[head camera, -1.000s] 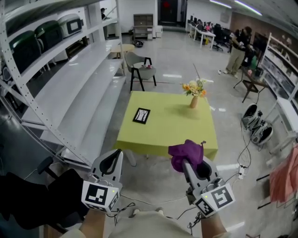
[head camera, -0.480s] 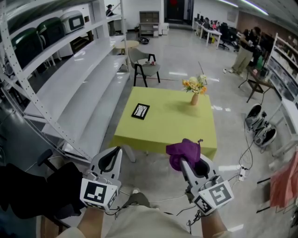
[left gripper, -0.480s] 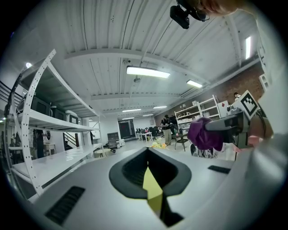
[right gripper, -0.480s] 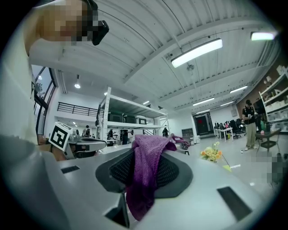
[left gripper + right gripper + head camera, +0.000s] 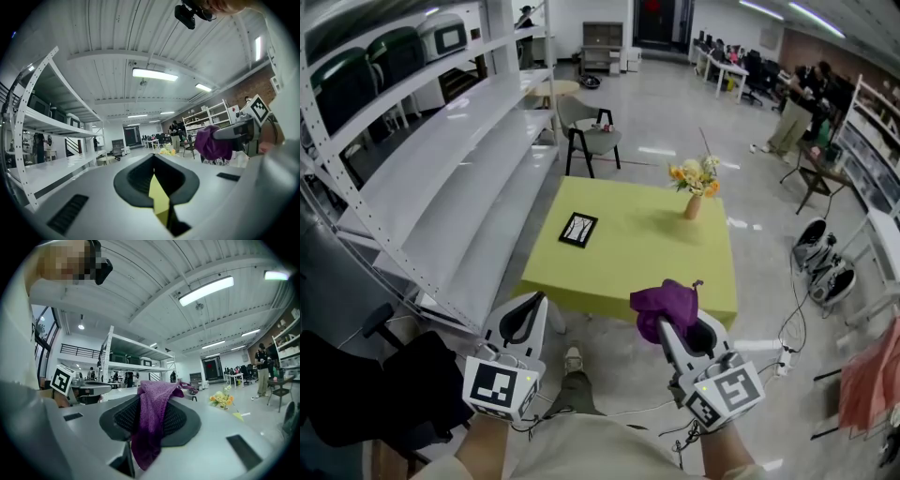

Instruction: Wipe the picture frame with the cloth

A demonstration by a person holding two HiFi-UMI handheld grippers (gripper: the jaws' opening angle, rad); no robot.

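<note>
A small black picture frame lies flat on the left part of a yellow-green table ahead of me. My right gripper is shut on a purple cloth, which bunches over its tip and hangs down between the jaws in the right gripper view, cloth. My left gripper is shut with nothing in it. Both grippers are held up in the air, well short of the table's near edge. From the left gripper view the cloth shows to the right.
A vase of yellow and orange flowers stands at the table's far right. Long white shelving runs along the left. A chair stands beyond the table. Cables lie on the floor at right. People stand far off.
The view has drawn a little nearer to the table and shifted. Both grippers keep their pose, the right one still holding the cloth.
</note>
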